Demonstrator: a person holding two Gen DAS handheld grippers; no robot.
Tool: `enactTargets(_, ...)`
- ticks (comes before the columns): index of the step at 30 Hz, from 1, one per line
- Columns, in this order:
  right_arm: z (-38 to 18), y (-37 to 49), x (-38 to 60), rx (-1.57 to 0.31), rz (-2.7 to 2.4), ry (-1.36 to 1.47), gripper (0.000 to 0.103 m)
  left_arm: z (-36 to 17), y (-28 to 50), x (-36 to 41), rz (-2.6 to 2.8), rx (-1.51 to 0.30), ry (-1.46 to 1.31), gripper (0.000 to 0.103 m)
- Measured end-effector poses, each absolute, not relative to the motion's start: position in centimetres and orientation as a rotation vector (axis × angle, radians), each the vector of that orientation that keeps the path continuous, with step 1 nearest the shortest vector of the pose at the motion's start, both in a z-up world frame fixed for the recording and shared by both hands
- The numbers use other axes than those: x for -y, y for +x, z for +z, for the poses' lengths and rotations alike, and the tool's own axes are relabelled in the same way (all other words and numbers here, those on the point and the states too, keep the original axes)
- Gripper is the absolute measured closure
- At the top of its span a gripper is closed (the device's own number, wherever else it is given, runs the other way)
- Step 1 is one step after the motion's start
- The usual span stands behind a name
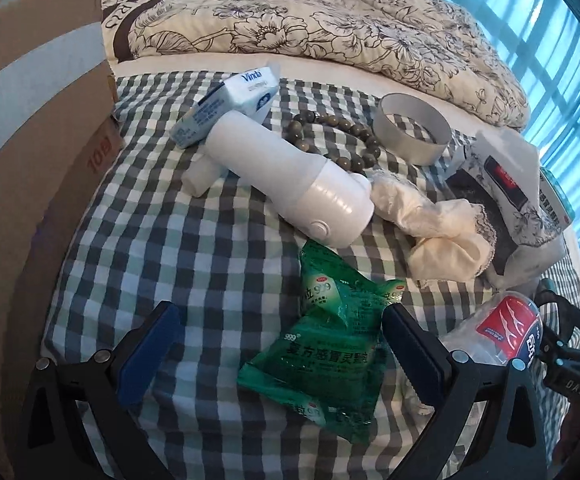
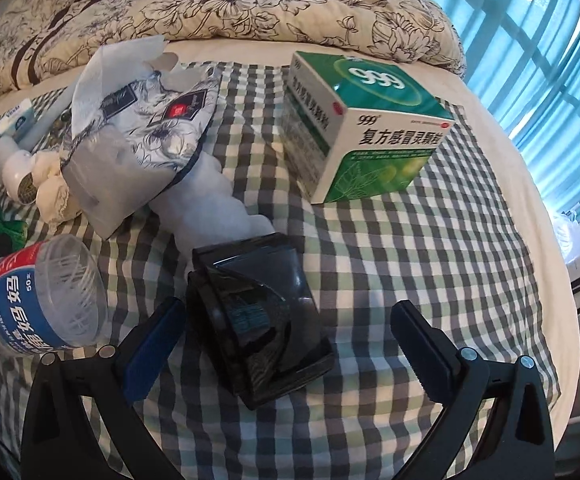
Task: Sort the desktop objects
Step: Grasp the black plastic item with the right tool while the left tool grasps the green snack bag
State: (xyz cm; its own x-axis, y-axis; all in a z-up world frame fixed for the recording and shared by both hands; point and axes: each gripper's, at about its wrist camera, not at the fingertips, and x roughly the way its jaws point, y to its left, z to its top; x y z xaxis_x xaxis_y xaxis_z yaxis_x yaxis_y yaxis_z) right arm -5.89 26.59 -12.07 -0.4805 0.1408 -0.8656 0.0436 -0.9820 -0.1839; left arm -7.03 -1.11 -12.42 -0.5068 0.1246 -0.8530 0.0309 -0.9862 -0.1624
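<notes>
A crinkled green foil sachet (image 1: 330, 344) is framed on the checked cotton bedsheet (image 1: 169, 248) between the wide-open, empty left tongs (image 1: 281, 356). A glossy black plastic wedge-shaped box (image 2: 257, 320) is straddled by the gaping, empty right tongs (image 2: 290, 344).

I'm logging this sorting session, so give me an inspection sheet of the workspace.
Surface: checked cloth spread over a bed.
Job's things: green sachets, white bottle, bead bracelet, tissue pack, green box, black holder, clear jar.
Clutter: cream fabric, floral pouch, tape ring.
Grippers: left gripper open around sachets; right gripper open around holder.
Cables: nothing seen.
Surroundings: floral quilt, cardboard box, window.
</notes>
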Motion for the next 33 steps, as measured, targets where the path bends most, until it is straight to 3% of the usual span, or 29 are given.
enactTargets(5,-12.5,-5.9,-26.4,0.266,2.639,-1.591,0.005,-12.4,-6.9,1.1,2.672,0.229,-1.511,0.000)
enactTargets(12,-12.7,-6.1,-26.1,0.254,2.639,-1.634,0.034,-12.0,-6.6,-0.8,2.614,0.143,-1.473,0.003)
enactTargets(15,-12.6,-6.2,-25.9,0.278,2.625,-1.638,0.035,-12.4,-6.8,-0.8,2.591,0.169,-1.499,0.005)
enactTargets(16,-12.6,-6.2,-25.9,0.277,2.624,-1.640,0.035,-12.4,-6.8,-0.7,2.588,0.177,-1.495,0.007)
enactTargets(18,-12.5,-6.3,-25.9,0.268,2.621,-1.647,0.035,-12.2,-6.6,-0.8,2.580,0.182,-1.483,0.037)
enactTargets(19,-12.4,-6.2,-26.0,0.259,2.621,-1.651,0.035,-12.0,-6.5,-1.0,2.574,0.184,-1.471,0.048)
enactTargets(20,-12.3,-6.2,-26.0,0.252,2.621,-1.652,0.035,-11.8,-6.4,-1.2,2.572,0.185,-1.458,0.068)
enactTargets(33,-10.2,-5.8,-26.7,0.214,2.655,-1.591,0.036,-10.9,-5.5,-0.4,2.667,0.145,-1.435,0.070)
